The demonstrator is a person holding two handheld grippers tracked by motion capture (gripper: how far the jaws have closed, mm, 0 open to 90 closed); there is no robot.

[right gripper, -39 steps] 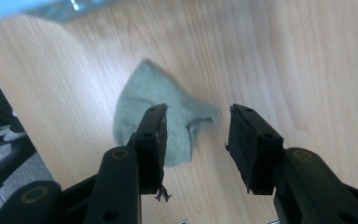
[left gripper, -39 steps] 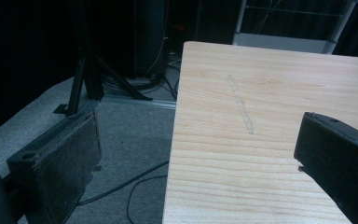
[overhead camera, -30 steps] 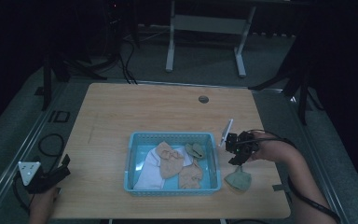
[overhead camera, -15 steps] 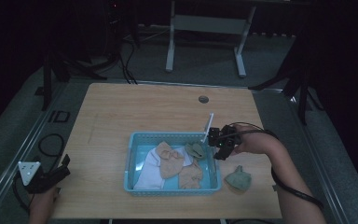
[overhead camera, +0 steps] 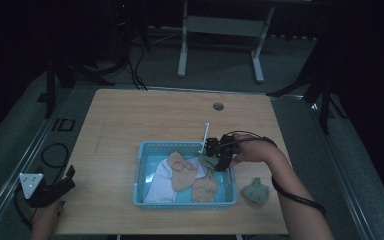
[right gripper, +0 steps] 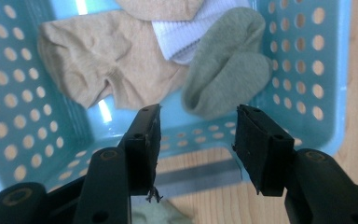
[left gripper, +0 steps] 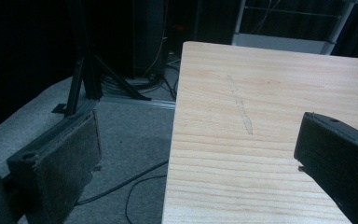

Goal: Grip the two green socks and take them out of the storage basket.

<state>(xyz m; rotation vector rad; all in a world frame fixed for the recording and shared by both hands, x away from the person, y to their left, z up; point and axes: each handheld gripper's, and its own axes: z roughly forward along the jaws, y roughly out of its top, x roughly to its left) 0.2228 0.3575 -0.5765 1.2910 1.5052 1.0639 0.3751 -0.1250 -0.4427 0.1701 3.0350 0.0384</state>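
Observation:
A blue perforated basket (overhead camera: 180, 204) sits on the wooden table (overhead camera: 155, 115) and holds tan socks (overhead camera: 182, 170), a white sock (overhead camera: 160, 182) and a green sock (overhead camera: 207, 161). My right gripper (overhead camera: 219, 161) hovers over the basket's right rear corner. In the right gripper view it (right gripper: 198, 121) stands open just short of the green sock (right gripper: 226, 70); its jaws have just been opening and nothing is between them. A second green sock, bundled (overhead camera: 256, 191), lies on the table right of the basket. My left gripper (overhead camera: 69, 178) is open at the table's front left corner (left gripper: 196, 154).
A round cable hole (overhead camera: 218, 106) sits near the table's far edge. A white desk frame (overhead camera: 185, 50) and dark stand legs (overhead camera: 325, 95) stand on the floor behind. A black cable (overhead camera: 55, 150) loops on the floor left of the table.
My right gripper has moved left, from above the bundled green sock on the table to over the basket's right rear corner. The left gripper has stayed put.

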